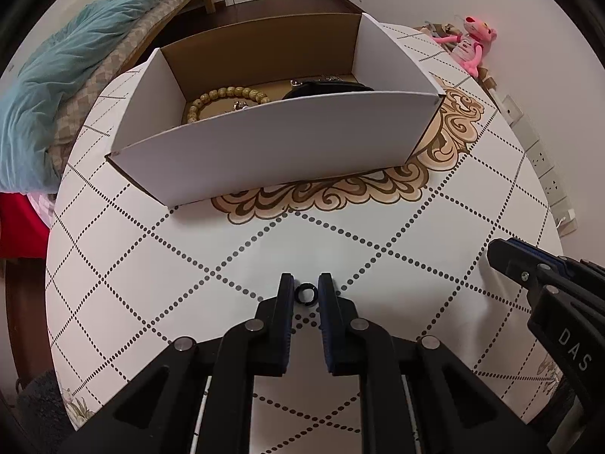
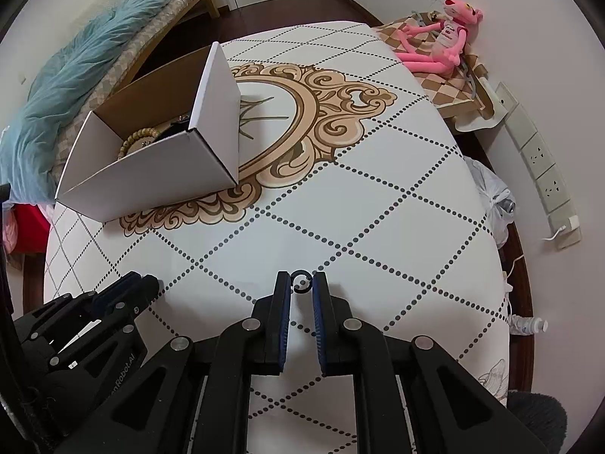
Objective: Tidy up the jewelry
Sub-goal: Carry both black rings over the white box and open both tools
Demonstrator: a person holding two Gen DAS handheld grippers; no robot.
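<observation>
A small black ring (image 1: 306, 294) sits between the fingertips of my left gripper (image 1: 306, 291), which is shut on it just above the patterned table (image 1: 234, 249). A second small black open ring (image 2: 301, 282) is held between the tips of my right gripper (image 2: 301, 283), also low over the table. The white cardboard box (image 1: 264, 143) stands at the far side; inside lie a beige bead bracelet (image 1: 223, 97), a black item (image 1: 325, 89) and silver pieces. The box (image 2: 159, 174) shows left in the right wrist view. Each gripper shows in the other's view, the right gripper (image 1: 503, 257) and the left gripper (image 2: 143, 287).
A pink plush toy (image 2: 446, 34) lies on a checked cloth at the far right by the wall. Wall sockets (image 2: 544, 174) line the right wall. A bed with a teal blanket (image 1: 75, 75) stands to the left. A white bag (image 2: 491, 196) sits beside the table's right edge.
</observation>
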